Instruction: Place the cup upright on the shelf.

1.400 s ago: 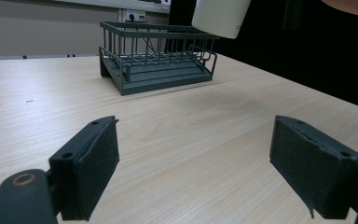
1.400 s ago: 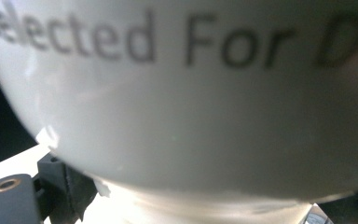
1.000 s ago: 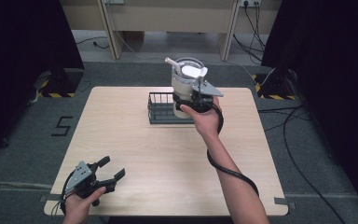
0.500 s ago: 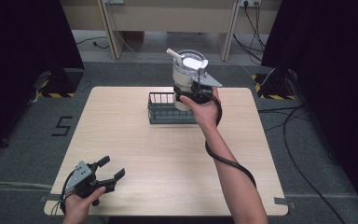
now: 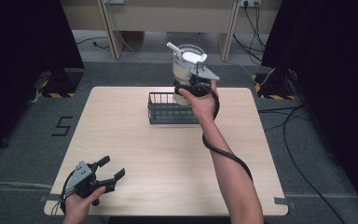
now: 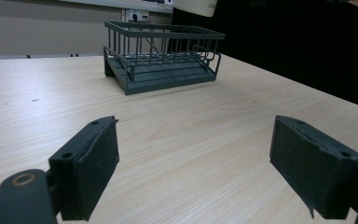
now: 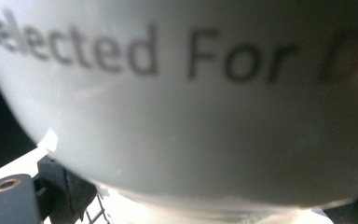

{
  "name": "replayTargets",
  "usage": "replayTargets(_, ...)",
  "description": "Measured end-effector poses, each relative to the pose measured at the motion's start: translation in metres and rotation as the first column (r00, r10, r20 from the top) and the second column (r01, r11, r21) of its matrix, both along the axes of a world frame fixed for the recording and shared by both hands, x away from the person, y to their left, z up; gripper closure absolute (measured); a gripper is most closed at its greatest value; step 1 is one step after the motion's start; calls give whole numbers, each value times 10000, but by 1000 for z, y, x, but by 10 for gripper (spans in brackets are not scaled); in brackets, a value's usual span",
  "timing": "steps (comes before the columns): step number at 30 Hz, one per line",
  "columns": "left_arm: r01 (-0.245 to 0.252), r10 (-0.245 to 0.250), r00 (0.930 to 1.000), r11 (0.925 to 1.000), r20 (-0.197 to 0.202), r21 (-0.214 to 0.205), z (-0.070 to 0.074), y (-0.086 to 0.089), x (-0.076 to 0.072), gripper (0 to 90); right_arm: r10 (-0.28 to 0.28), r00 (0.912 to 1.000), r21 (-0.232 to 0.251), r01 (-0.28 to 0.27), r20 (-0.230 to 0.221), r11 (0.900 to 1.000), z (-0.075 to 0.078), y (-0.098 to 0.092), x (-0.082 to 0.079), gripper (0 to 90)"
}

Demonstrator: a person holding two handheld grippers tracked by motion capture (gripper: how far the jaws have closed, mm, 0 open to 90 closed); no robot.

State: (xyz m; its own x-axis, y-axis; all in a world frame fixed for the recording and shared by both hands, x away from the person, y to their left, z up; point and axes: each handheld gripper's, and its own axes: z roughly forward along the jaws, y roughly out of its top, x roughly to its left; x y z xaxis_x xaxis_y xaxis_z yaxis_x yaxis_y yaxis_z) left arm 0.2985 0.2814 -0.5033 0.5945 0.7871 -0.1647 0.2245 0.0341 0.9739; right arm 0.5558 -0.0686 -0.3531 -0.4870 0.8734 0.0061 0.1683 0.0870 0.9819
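A white cup (image 5: 185, 63) with a lid and grey lettering hangs in the air above the far end of the dark wire basket (image 5: 168, 109). My right gripper (image 5: 186, 88) is shut on the cup's lower body. In the right gripper view the cup's wall (image 7: 182, 107) is pressed close, with one black pad (image 7: 70, 191) showing at its lower left. My left gripper (image 5: 112, 169) rests low at the table's near left corner, open and holding nothing. Its view looks between the spread jaws (image 6: 193, 163) toward the basket (image 6: 161, 56) and the cup's base (image 6: 196, 5).
The light wooden table (image 5: 135, 154) is bare between my left gripper and the basket. A cable (image 5: 223, 154) hangs from the right gripper along the forearm. Dark curtains stand on both sides, and cables lie on the floor to the right.
My right gripper has raised the cup higher above the basket and a little away from me. The left gripper has stayed put and open.
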Motion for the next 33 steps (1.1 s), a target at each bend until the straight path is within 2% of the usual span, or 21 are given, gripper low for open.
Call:
replayTargets(20, 19, -19, 10000, 10000, -21, -27, -1, 1, 1, 148, -92, 9991, -134, 87, -409, 9999, -15, 18, 25, 105)
replayTargets(33, 55, -55, 10000, 10000, -44, 12, -1, 0, 1, 148, -176, 9975, -225, 161, -687, 9996, -28, 23, 33, 104)
